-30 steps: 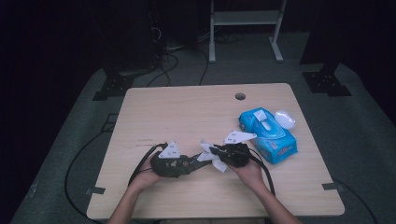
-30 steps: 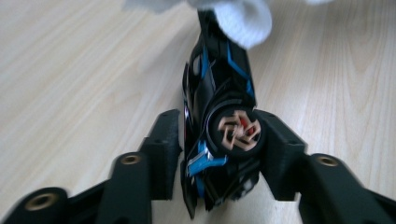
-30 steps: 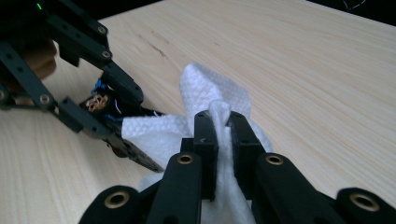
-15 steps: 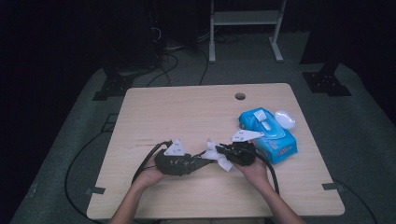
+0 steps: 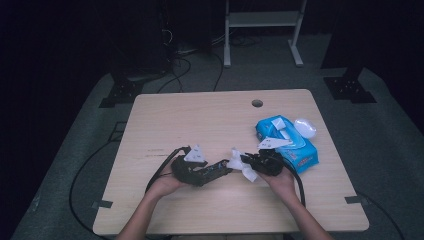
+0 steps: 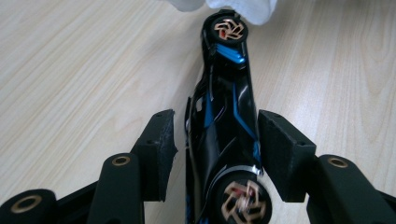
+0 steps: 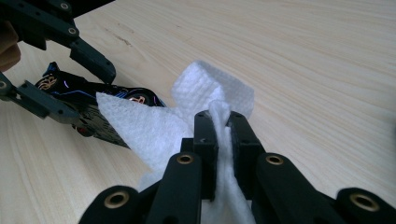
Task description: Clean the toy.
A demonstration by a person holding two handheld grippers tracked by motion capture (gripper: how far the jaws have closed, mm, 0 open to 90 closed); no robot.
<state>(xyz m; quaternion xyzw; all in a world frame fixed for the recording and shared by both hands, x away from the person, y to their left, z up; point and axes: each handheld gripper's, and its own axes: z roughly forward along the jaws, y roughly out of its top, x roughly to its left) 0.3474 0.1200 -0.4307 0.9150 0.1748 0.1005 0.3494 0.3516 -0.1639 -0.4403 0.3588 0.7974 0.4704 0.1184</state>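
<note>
Left gripper (image 5: 224,169): its jaws have just been opening; they stand apart on both sides of the toy car (image 6: 224,116), and the pads do not seem to press on it.
Toy car: black with blue lines, it lies on its side on the table (image 5: 200,120), between the left jaws, its front wheel next to the wipe (image 7: 140,128).
Wipe: a white wet wipe, bunched and clamped between the closed jaws of the right gripper (image 7: 222,123), just beside the car.
Wipe pack (image 5: 287,142): blue, lid open, on the table behind the right hand.
Advice: I judge the car needs a firm hold before wiping, so close the left jaws on its body first, then rub with a flat part of the wipe, with light pressure.
Hidden: the underside of the car is not seen; in the high view the car is too small and dark to read.
</note>
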